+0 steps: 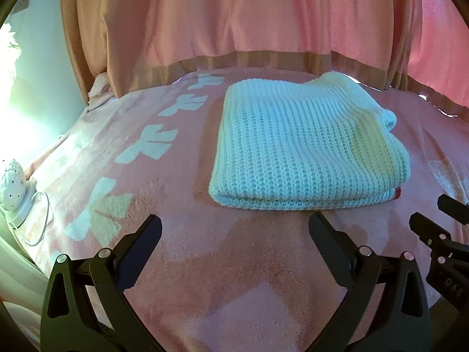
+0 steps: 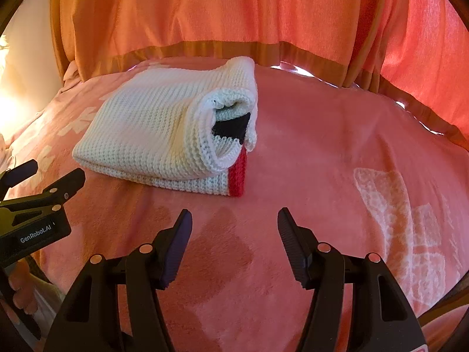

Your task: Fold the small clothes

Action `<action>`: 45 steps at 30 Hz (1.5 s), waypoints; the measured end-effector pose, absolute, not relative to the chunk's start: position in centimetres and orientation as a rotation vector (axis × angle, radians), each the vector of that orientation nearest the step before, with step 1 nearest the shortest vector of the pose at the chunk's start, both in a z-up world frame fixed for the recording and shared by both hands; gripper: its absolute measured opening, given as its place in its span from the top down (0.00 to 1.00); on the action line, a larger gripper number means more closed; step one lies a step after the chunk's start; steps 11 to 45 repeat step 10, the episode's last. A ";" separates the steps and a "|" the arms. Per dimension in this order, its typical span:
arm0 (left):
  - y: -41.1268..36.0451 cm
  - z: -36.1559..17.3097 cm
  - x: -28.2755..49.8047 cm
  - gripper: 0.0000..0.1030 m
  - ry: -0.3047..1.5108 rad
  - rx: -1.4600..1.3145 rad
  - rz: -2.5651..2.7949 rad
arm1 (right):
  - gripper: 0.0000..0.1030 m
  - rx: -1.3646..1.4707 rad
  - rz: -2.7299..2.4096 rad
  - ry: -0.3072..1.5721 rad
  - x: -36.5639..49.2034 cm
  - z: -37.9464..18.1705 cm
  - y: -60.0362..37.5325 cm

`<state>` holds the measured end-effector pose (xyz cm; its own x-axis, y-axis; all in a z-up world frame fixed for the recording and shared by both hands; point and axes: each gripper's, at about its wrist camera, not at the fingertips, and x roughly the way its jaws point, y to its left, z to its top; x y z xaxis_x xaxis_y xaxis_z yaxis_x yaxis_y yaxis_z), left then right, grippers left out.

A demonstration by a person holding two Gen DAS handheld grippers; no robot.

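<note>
Black plastic fills the bottom of both my views: the left gripper [image 1: 234,226] has its jaws spread wide with nothing between them, only pink fleece blanket [image 1: 234,278] underneath, and the right gripper [image 2: 234,220] is parted the same way, empty, its ribbed pads facing each other over bare blanket. Neither one touches the garment. From the left wrist camera I can see the tips of the right gripper poking in at the right edge, and from the right wrist camera the left one shows at the left edge with a printed label on its body. Just past the fingertips, near but apart from both, lies the knitted sweater [image 2: 164,129], folded into a thick rectangle flat on the blanket. It is white chunky rib knit; from the right side I see a rolled open end with a dark patch inside and a red band [image 2: 238,176] along its lower corner. From the left side only a speck of that red shows at the near right corner. White leaf-like shapes [image 1: 146,146] run up the blanket to the left of the sweater. At the far left edge sits a small white dotted object [image 1: 14,187] with a thin cable. Behind everything hangs a pink curtain [image 1: 234,14] with a tan hem.
</note>
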<state>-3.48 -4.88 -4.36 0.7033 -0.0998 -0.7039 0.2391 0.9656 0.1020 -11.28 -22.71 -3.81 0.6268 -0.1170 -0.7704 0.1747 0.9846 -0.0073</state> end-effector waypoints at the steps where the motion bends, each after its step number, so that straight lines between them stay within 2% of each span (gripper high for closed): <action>1: -4.9 -4.4 -3.5 0.05 0.768 0.195 -0.191 | 0.43 0.070 -0.166 0.877 -11.3 -3.8 -22.8; 45: -4.9 -4.6 -3.2 0.05 0.798 0.181 -0.190 | 0.43 0.090 -0.168 0.880 -11.2 -4.0 -22.8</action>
